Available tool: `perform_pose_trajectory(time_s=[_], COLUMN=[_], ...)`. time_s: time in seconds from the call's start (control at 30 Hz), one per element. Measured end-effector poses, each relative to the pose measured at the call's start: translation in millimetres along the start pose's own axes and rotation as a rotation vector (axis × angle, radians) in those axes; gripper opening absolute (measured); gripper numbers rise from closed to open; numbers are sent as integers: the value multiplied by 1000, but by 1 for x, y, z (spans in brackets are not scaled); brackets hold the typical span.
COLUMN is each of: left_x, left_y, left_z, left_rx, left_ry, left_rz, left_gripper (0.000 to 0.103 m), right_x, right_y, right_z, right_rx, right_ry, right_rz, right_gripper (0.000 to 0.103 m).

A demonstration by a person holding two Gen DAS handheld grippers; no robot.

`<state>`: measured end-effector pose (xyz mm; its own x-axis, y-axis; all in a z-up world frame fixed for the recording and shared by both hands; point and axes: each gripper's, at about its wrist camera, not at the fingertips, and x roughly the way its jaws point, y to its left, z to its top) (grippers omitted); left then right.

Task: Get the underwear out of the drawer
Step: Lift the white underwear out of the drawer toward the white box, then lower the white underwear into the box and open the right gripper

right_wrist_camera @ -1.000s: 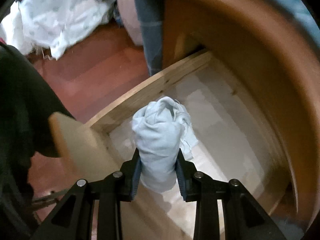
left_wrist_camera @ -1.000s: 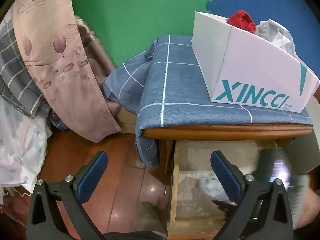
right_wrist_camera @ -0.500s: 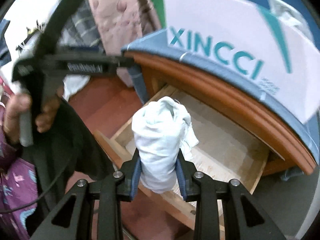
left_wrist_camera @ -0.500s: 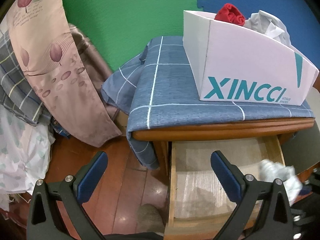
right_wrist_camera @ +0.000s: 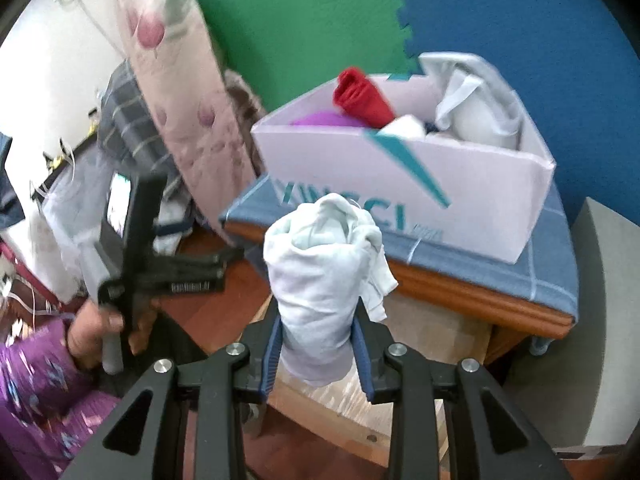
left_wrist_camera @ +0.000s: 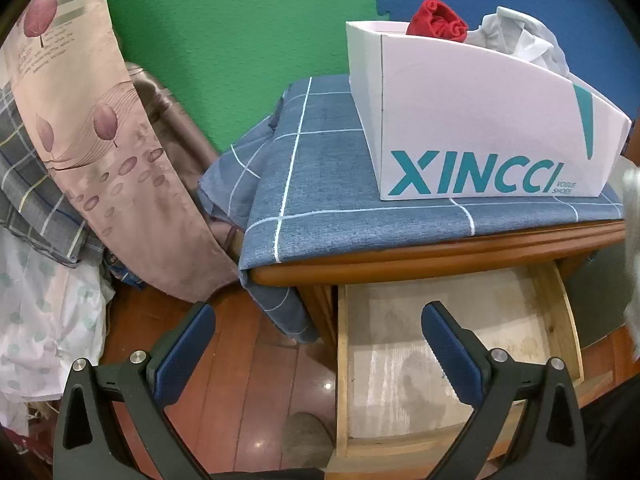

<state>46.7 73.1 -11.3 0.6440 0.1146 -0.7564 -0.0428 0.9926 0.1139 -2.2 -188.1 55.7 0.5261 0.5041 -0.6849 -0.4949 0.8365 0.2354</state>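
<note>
Home bedroom: wooden nightstand [left_wrist_camera: 440, 264] under checked cloth [left_wrist_camera: 340, 184], piled bedding [left_wrist_camera: 80, 152], shoebox [left_wrist_camera: 480, 136] of clothes.

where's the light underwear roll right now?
Right wrist view: the underwear roll is clamped upright in the right tongs, held in the air above the open drawer, in front of the white XINCCI box.

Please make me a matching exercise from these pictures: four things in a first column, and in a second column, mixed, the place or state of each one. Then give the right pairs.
Column 1
1. pale rolled underwear
2. left tongs
3. white XINCCI box
4. drawer

Column 2
a. pulled out, nothing seen inside
b. on the blue checked cloth
c. open, holding nothing
d. clamped in the right tongs

Pairs: 1-d, 2-c, 3-b, 4-a
</note>
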Motion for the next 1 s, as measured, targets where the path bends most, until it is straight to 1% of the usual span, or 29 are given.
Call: perform_pose_trajectory(time_s=[0.13, 0.3, 0.4, 0.47, 0.6, 0.73, 0.8, 1.0], left_x=[0, -1, -3, -3, -4, -4, -4, -4], left_y=[-2, -6, -5, -5, -6, -6, -6, -7], left_z=[-1, -2, -2, -2, -1, -1, -1, 0], left_rx=[9, 25, 27, 28, 29, 32, 32, 33], left_ry=[-4, -9, -12, -13, -12, -12, -12, -9], left_rz=[-1, -2, -7, -9, -11, -12, -13, -22], left_gripper=[102, 102, 102, 102, 102, 102, 102, 102], right_x=[-13, -19, -24, -28, -29, -22, -14, 18], right_y=[-8, -17, -18, -19, -18, -24, -30, -48], right_z=[16, 40, 54, 67, 96, 121, 133, 151], right_rx=[31, 35, 45, 41, 4, -12, -21, -23], right_ry=[-41, -87, -107, -125, -144, -136, -124, -69], right_rz=[-2, -12, 0, 2, -25, -57, -93, -163], right_gripper=[32, 32, 32, 32, 32, 32, 32, 32])
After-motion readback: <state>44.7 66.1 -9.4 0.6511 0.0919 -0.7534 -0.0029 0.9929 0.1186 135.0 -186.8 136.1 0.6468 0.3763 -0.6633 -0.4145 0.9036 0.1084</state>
